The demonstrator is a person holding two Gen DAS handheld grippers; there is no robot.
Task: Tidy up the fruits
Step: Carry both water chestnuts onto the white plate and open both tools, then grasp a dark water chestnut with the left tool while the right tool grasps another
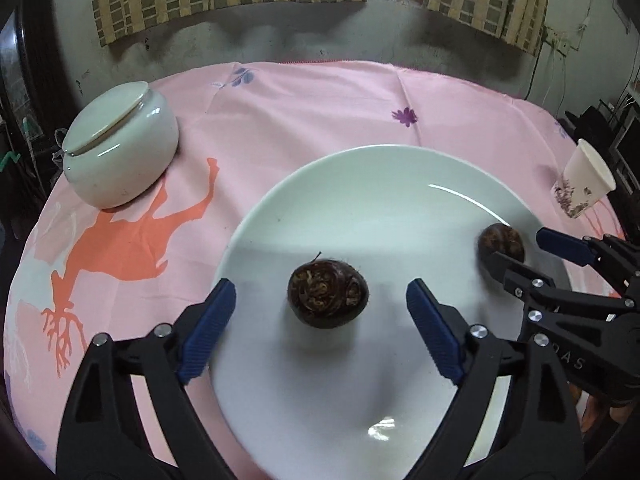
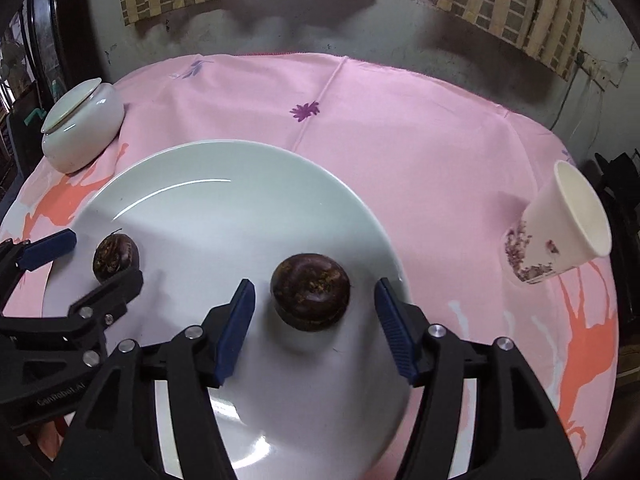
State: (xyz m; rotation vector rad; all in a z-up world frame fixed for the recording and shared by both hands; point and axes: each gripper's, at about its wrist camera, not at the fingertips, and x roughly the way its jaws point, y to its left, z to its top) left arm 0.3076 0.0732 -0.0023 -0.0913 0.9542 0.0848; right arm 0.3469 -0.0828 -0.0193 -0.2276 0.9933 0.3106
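Observation:
Two dark brown round fruits lie on a large white plate (image 1: 360, 200). In the left wrist view my left gripper (image 1: 320, 300) is open, its blue pads either side of one fruit (image 1: 327, 295) without touching it. The other fruit (image 1: 501, 242) lies at the plate's right, between the open fingers of my right gripper (image 1: 520, 248). In the right wrist view my right gripper (image 2: 314, 300) is open around that fruit (image 2: 310, 292) on the plate (image 2: 240, 184). The first fruit (image 2: 115, 258) lies to the left, between the open fingers of my left gripper (image 2: 100, 260).
A white lidded ceramic jar (image 1: 120, 148) stands at the far left of the pink tablecloth (image 1: 320, 104); it also shows in the right wrist view (image 2: 82, 130). A paper cup (image 2: 560, 228) with purple flowers stands at the right (image 1: 586, 178). A wall and curtains are behind.

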